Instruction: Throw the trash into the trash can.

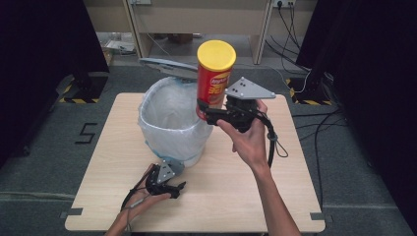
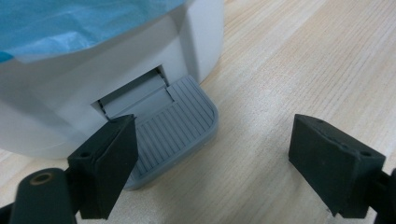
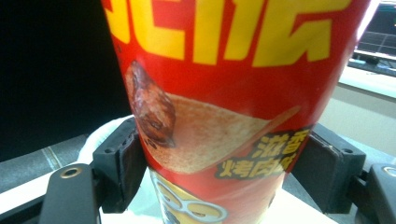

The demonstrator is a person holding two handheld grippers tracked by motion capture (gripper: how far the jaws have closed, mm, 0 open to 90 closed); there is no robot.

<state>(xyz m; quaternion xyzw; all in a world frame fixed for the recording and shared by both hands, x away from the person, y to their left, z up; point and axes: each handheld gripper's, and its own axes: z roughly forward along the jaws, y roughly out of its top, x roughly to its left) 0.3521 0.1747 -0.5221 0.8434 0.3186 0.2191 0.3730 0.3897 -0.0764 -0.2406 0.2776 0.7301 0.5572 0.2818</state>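
Your right gripper (image 1: 209, 112) was clenched on a red chip can (image 1: 214, 81) with a yellow lid (image 1: 216, 54). In the high view the can stood upright at upper centre of the frame, held in the air over the right rim of the white pedal bin (image 1: 172, 123), its base overlapping the bin's edge in the picture. The right gripper view showed both black jaws pressed against the can (image 3: 219, 93) on either side, low on its body, across the printed chip picture.

The bin sat at centre frame on the light wooden table (image 1: 236, 196), lined with a pale bag (image 1: 169, 105); its grey lid (image 1: 167, 66) stood raised behind it at upper centre.

Your left gripper (image 1: 167, 189) was at lower centre-left of the high view, low over the table just in front of the bin's base. The left gripper view showed its jaws spread wide and grasping nothing. The ribbed grey pedal (image 2: 180, 126) lay ahead, and the left-hand jaw overlapped the pedal's near left corner; I could not tell whether it was pressing it. The right-hand jaw was over bare wood.
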